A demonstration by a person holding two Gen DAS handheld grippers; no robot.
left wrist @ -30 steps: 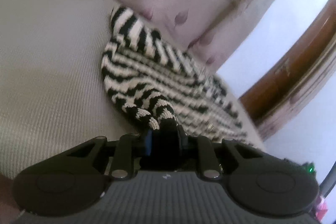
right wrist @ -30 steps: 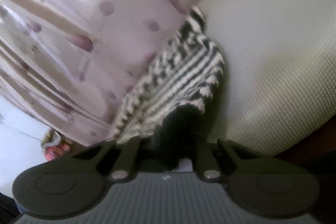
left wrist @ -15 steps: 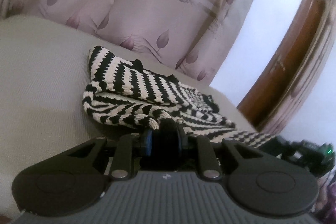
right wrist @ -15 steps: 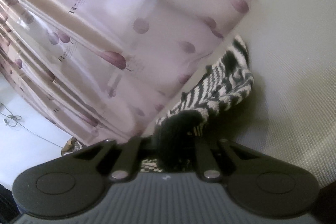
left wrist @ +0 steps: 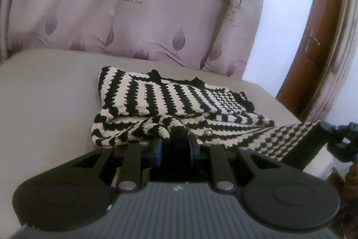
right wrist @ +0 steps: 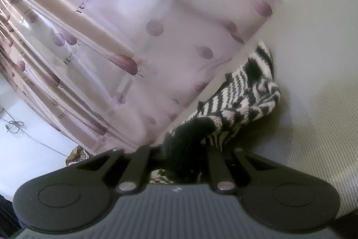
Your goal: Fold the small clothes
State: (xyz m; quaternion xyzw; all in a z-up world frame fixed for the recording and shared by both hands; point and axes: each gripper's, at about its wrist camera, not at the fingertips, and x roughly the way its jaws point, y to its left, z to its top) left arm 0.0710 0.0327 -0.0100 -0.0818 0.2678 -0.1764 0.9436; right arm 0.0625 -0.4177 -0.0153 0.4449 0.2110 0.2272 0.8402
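both the left tongs [left wrist: 175, 145] and right tongs [right wrist: 185, 149] stay clamped on the striped knit garment [left wrist: 170, 102], its near edge now lifted higher off the bench [left wrist: 44, 104] ahead.

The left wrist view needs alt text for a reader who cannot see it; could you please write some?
The left gripper grips the near edge of a black-and-white striped knit garment, partly folded on a beige padded surface. A leaf-print curtain hangs behind.

A small black-and-cream striped knit garment [left wrist: 170, 102] lies partly folded near the far edge of the beige surface [left wrist: 44, 104], one layer doubled over another. Its near edge is lifted off the surface, with a small button showing on the lower layer.
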